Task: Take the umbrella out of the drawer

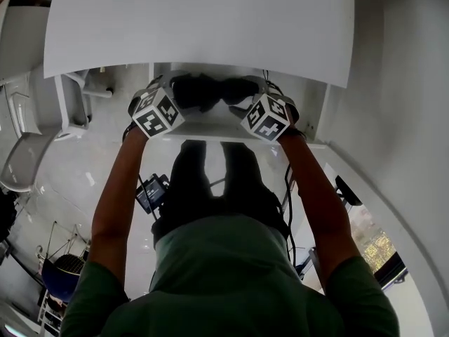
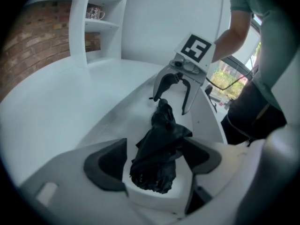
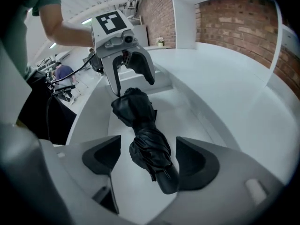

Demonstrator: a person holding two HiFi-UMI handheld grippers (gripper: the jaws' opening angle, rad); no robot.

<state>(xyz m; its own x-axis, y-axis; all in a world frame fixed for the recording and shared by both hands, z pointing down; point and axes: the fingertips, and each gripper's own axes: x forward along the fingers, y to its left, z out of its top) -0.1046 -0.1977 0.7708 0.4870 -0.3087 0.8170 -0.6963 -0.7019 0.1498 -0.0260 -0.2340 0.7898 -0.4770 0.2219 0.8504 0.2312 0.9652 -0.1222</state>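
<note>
The left tool point(image 2: 153, 162) and right tool point(image 3: 149, 158) are spread wide, each straddling the folded black umbrella point(image 3: 136, 109), which is laid between the white drawer's point(image 3: 206, 121) close walls.

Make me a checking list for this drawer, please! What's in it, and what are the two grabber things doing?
Surface: white drawer, open below a white tabletop.
Job's things: black folded fabric umbrella lies along the drawer floor, not yet lifted.
Clutter: nothing seen.
Grippers: left gripper has its jaws open around the canopy end. Right gripper has its jaws open around the handle end. Neither looks clamped on the umbrella.
Cables: black cable trails down from the right gripper.
Surroundings: red brick wall; white shelves.
</note>
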